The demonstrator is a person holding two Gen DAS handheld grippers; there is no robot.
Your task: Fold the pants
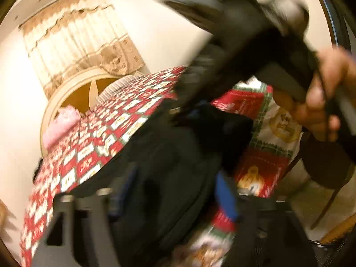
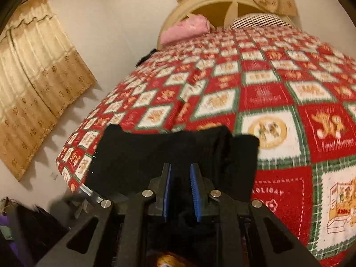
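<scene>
The black pants [image 2: 173,153] lie bunched on the near corner of the bed, on a red, white and green patterned blanket [image 2: 267,93]. My right gripper [image 2: 180,173] has its blue pads [image 2: 195,191] closed on a fold of the pants. In the left wrist view the pants [image 1: 169,169] fill the centre, blurred. My left gripper [image 1: 173,191] is around the cloth; one blue pad [image 1: 224,195] shows, the other is hidden by fabric. The right gripper [image 1: 184,106] and the hand holding it [image 1: 322,98] cross the upper right of that view.
A pink pillow [image 2: 187,31] and a striped pillow [image 2: 260,20] lie at the rounded headboard [image 2: 213,2]. Beige curtains [image 2: 33,71] hang on the left wall. Dark clutter [image 2: 29,229] sits on the floor left of the bed. A chair [image 1: 324,166] stands on the right.
</scene>
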